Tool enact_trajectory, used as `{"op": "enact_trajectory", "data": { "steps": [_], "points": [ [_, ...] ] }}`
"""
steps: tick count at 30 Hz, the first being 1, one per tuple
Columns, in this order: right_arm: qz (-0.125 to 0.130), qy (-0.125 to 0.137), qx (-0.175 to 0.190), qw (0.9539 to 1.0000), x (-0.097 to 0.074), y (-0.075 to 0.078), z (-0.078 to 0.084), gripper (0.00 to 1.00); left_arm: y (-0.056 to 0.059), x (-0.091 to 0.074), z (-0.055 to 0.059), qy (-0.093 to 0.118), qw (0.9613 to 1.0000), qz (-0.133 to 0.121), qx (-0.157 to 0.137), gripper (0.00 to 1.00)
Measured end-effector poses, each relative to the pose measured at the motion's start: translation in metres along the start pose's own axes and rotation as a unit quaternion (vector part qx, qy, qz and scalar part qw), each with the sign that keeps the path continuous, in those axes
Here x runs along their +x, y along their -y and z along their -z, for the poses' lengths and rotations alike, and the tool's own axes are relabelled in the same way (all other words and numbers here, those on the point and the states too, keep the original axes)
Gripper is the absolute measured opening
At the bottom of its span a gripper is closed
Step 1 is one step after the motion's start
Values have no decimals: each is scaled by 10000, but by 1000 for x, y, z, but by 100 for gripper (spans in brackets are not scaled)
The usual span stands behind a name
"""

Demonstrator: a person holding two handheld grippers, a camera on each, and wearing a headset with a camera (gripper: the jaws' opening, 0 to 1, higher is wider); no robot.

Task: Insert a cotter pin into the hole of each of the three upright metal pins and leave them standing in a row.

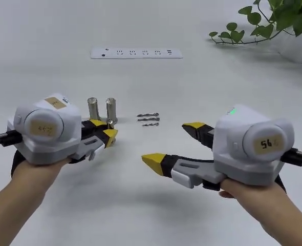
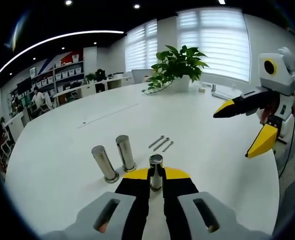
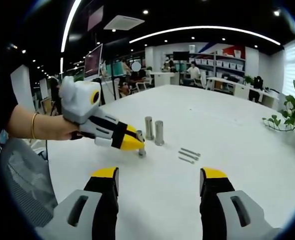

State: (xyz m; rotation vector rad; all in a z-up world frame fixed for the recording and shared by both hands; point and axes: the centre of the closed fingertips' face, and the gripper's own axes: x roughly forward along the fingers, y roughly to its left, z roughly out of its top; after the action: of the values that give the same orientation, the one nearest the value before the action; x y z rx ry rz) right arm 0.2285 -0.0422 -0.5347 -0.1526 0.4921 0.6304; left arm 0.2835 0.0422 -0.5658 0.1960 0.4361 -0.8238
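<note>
1. Claw work starts at the left: our left claw [image 1: 106,129] is clamped shut on one metal pin [image 1: 110,122], which stands upright on the table [image 1: 141,210].
2. Just behind it, the two free pins [image 1: 93,108] stand upright side by side, clear of the claw.
3. To their right lie the three cotter pins [image 1: 148,119], flat and close together, with nothing touching them.
4. Farther right, our right claw [image 1: 171,144] hovers with its jaws spread wide and holds nothing.
5. We judge the step in hand to be the first insertion: one pin is steadied, no cotter is picked up yet, and we see no cotter in any pin.
6. Next, we reckon, the right claw must pinch a single cotter clear of its neighbours, lift it and line it up with the cross-hole. That hole is too small for us to make out, so the held pin may need turning.
7. In the left gripper view the pin's top rises between the yellow tips, a contact the head view half hides.
8. From the right gripper view we get that grip side-on, and the head view adds a power strip [image 1: 135,53] and a plant [image 1: 274,20] at the far edge.
</note>
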Motion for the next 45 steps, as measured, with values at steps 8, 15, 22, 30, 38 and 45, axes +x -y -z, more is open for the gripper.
{"op": "enact_trajectory", "data": {
  "steps": [8, 15, 22, 30, 38, 45],
  "points": [
    [-13, -58, -4, 10000, -1, -2, 5, 62, 12, 3, 4, -35, 9998, 213, 52, 5],
    [-8, -81, 44, 10000, 0, -2, 8, 61, 14, 5, 10, -74, 9996, 265, 98, 5],
    [45, -120, 46, 9999, 0, 2, 10, 61, 16, 4, 9, -46, 9993, 317, 170, 6],
    [153, -101, 51, 9998, 0, 8, 9, 61, 16, 5, 9, -46, 9994, 321, 92, 6],
    [-6, -349, -101, 9993, 4, 12, 11, 58, 16, 7, 5, 14, 9995, 330, -25, 17],
    [-130, -613, -282, 9976, 13, 24, 6, 50, 10, 0, 5, -20, 9997, 163, -176, 29]
  ]
}}
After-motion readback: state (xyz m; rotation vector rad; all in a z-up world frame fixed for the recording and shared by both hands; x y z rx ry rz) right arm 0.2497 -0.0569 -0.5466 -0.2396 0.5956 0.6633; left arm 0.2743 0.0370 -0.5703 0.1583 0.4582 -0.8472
